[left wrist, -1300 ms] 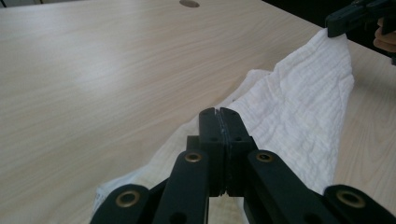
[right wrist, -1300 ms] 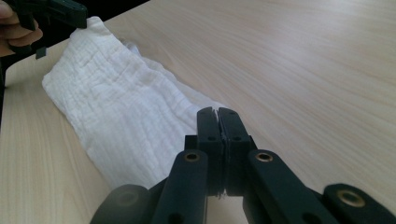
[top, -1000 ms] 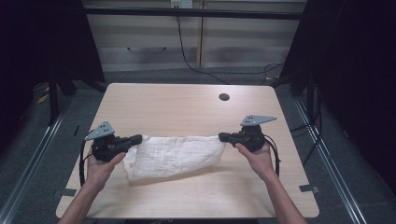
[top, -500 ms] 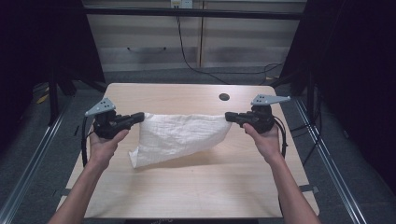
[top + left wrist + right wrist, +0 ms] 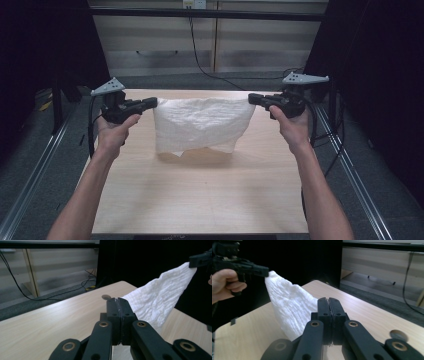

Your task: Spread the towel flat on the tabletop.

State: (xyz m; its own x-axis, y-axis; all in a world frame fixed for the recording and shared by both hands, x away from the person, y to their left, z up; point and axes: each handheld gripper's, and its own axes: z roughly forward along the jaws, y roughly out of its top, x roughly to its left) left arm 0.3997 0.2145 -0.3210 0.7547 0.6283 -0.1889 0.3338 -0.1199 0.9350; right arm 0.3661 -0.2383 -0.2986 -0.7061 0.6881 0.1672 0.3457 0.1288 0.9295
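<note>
A white textured cloth point(image 5: 200, 125) hangs stretched in the air between my two grippers, above the wooden table point(image 5: 200, 200). My left gripper point(image 5: 151, 103) is shut on the cloth's left top corner. My right gripper point(image 5: 251, 98) is shut on its right top corner. The cloth's lower edge hangs free just over the tabletop. In the left gripper view the jaws stand pressed together point(image 5: 119, 302) with the cloth point(image 5: 160, 300) running off to the other gripper point(image 5: 200, 261). In the right gripper view the closed jaws point(image 5: 329, 302) pinch the cloth point(image 5: 289, 307), which runs to the far gripper point(image 5: 259, 270).
A small dark round hole point(image 5: 106, 297) sits in the tabletop near its far edge, also seen as a round hole point(image 5: 398, 334) in the right gripper view. Metal frame rails point(image 5: 30, 175) run along both sides of the table. Cables point(image 5: 200, 55) trail on the floor behind.
Both grippers have risen and moved apart toward the table's far side, lifting the cloth off the tabletop and pulling it taut so it hangs between them.
</note>
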